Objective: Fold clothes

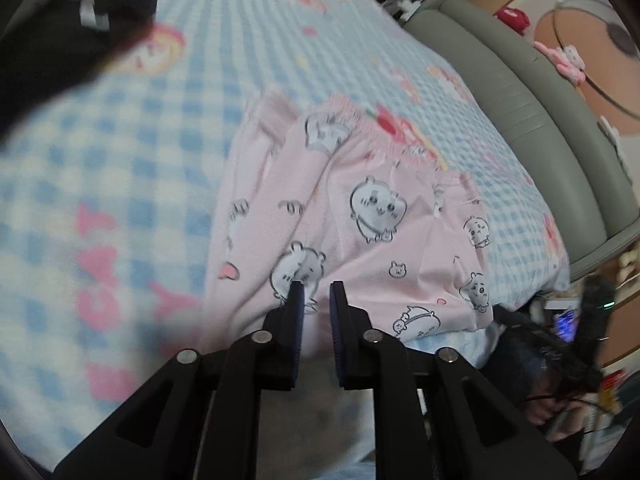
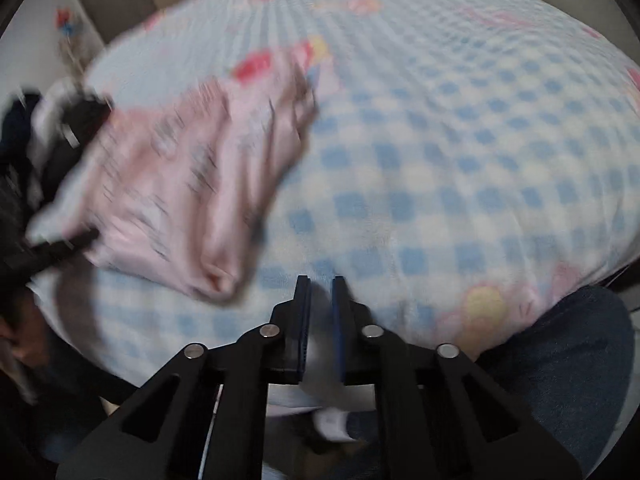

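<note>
The pink pyjama trousers (image 1: 360, 216) are lying part-folded on the bed (image 1: 120, 160), needing further folds, while the left gripper (image 1: 316, 292) and right gripper (image 2: 320, 284) are hovering with jaws slightly apart, gripping nothing.

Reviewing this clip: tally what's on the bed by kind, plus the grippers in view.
Pink printed garment: 1
Blue checked blanket: 1
Grippers: 2, left gripper, right gripper
Total: 4

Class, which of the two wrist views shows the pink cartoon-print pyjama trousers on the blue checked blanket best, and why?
The left wrist view: the pink cartoon-print pyjama trousers lie sharp and central there, with the gathered waistband and animal prints readable. The right wrist view shows the same trousers only off to the left and motion-blurred, the print smeared to streaks.
</note>
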`<state>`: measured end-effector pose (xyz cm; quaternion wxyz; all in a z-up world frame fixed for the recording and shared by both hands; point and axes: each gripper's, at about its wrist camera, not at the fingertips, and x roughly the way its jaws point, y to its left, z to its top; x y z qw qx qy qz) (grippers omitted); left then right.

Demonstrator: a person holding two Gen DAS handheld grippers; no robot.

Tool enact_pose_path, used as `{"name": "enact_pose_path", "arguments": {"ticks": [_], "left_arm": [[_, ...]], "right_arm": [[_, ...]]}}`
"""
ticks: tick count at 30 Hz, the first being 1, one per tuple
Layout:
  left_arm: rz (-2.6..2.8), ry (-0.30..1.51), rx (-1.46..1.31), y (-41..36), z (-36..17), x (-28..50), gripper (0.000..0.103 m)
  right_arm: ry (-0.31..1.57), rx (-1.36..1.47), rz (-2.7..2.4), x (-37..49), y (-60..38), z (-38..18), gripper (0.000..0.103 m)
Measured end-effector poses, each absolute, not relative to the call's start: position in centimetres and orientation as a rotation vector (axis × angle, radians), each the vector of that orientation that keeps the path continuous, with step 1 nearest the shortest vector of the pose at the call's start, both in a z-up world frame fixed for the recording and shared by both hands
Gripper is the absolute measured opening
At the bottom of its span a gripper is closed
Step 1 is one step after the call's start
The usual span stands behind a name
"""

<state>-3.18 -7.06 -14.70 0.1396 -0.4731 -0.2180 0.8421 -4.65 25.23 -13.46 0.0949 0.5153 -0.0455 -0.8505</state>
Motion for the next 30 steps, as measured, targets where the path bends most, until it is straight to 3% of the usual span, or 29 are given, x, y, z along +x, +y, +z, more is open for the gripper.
{"name": "enact_pose_path", "arguments": {"ticks": [2, 6, 12, 15, 21, 24, 28, 29, 30], "left_arm": [[2.458, -0.610, -1.334, -7.0, -14.1, -2.9, 0.030], [2.511, -0.559, -1.353, -7.0, -14.2, -3.2, 0.031], [2.740, -0.495, -1.447, -10.1, -14.4, -2.9, 0.026], [2.746, -0.633, -1.393, -12.9, -13.9, -2.3, 0.026], [2.565, -0.521, -1.220, -8.6, -11.6, -4.3, 0.027], [2.480, -0.393, -1.273, -4.9, -12.0, -6.6, 0.027], [2.463, -0.375, -1.383, -3.9, -14.6, -9.0, 0.027], [2.475, -0.387, -1.402, -4.3, -15.1, -9.4, 0.023], [2.486, -0.402, -1.420, -4.8, -15.5, -9.8, 0.012]], "right_arm": [[-0.131, 1.414, -2.527, -4.1, 24.6, -11.5, 0.020], [-0.102, 1.317, -2.440, -5.0, 21.2, -10.4, 0.029], [0.095, 1.459, -2.435, -6.5, 16.9, -15.2, 0.028], [0.018, 1.473, -2.455, -6.2, 19.1, -15.2, 0.028], [-0.024, 1.325, -2.483, -5.8, 20.5, -11.0, 0.032], [-0.018, 1.306, -2.405, -7.6, 19.1, -10.5, 0.032], [-0.005, 1.338, -2.265, -10.3, 15.3, -12.6, 0.033], [0.023, 1.369, -2.284, -10.8, 14.7, -13.7, 0.033], [0.051, 1.400, -2.303, -11.4, 14.0, -14.8, 0.029]]}}
